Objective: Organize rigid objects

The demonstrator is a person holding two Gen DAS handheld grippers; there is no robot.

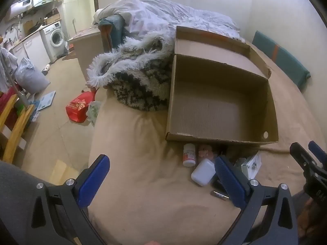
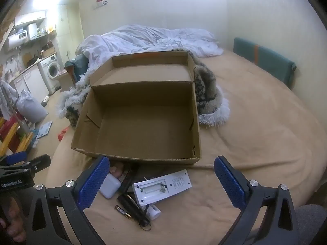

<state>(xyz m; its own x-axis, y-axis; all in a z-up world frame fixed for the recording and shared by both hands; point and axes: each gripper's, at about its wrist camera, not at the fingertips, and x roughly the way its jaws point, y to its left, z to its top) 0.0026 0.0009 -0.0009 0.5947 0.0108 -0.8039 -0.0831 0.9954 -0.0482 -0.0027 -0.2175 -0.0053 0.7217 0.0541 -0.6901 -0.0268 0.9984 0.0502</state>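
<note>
- Nearest my right gripper (image 2: 159, 180), whose tongs are spread wide with nothing between them, sits the small pile I have to sort: a white remote (image 2: 162, 186) lying back-up with its battery bay open, a black flashlight (image 2: 132, 209), a loose battery (image 2: 122, 211) and a white case (image 2: 109, 185).
- Partly hidden: the case tucks behind my left-hand pad (image 2: 93, 183), and a white cylinder (image 2: 153, 211) at 6 o'clock under the remote is too covered to name.
- From the left gripper (image 1: 161, 180), also spread and holding nothing, my right-hand pad (image 1: 229, 180) covers most of the pile; only a pill bottle (image 1: 189, 155) and the case (image 1: 203, 171) read clearly.
- At 12 o'clock of the pile stands the open cardboard box (image 2: 114, 151), its front wall just beside the items.
- Bare beige bedcover (image 2: 255, 143) lies open toward 3 o'clock; a shaggy blanket (image 2: 210, 102) crowds the box's far side.
- Bed edge drops off at 9 o'clock.
</note>
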